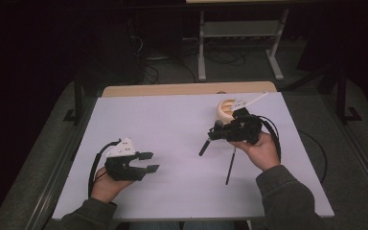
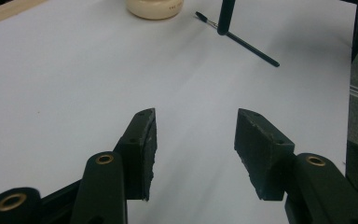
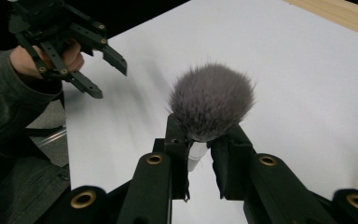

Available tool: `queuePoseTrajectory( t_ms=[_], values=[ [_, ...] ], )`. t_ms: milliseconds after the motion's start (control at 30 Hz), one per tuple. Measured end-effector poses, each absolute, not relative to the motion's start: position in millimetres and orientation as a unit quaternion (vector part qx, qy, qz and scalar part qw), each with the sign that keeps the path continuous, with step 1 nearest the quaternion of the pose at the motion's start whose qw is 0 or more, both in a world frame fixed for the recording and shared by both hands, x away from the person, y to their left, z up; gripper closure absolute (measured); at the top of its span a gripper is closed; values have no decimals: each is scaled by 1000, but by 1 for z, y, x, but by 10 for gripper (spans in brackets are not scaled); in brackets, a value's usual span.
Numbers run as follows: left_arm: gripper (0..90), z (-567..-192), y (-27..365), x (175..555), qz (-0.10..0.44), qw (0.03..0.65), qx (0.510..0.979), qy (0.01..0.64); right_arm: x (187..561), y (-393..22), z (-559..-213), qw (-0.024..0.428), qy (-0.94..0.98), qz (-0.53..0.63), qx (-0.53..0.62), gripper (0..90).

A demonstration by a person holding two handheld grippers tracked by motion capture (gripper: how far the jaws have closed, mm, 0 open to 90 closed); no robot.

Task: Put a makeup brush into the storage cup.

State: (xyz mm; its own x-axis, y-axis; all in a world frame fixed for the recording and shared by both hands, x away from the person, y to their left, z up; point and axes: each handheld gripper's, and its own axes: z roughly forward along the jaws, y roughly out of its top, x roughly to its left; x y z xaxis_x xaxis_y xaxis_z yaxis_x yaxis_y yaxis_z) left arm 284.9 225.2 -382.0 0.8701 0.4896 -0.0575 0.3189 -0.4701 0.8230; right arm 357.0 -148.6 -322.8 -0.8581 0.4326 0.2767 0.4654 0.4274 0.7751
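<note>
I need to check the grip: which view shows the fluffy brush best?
The right gripper view: the fluffy brush sits close up, clamped in the right gripper. The high view shows it small and dark; the left gripper view shows its handle tip.

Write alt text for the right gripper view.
The right gripper clamps a fluffy grey makeup brush just below its bristles, above a white table. At upper left, the left gripper hangs open in the person's hand.
</note>
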Motion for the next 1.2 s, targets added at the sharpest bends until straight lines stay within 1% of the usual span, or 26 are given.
queuePoseTrajectory(
  t_ms=[600, 767, 967, 1200],
  values=[
    [451, -381, 233, 286, 97, 458, 850, 243, 370, -165, -298, -7, -842, -458, -285, 759],
    [448, -380, 234, 286, 96, 463, 847, 243, 375, -172, -290, -21, -842, -454, -291, 759],
    [441, -380, 235, 286, 97, 465, 846, 242, 384, -176, -281, -36, -845, -444, -297, 759],
    [433, -379, 237, 286, 96, 467, 843, 247, 393, -178, -272, -42, -843, -440, -306, 759]
  ],
)
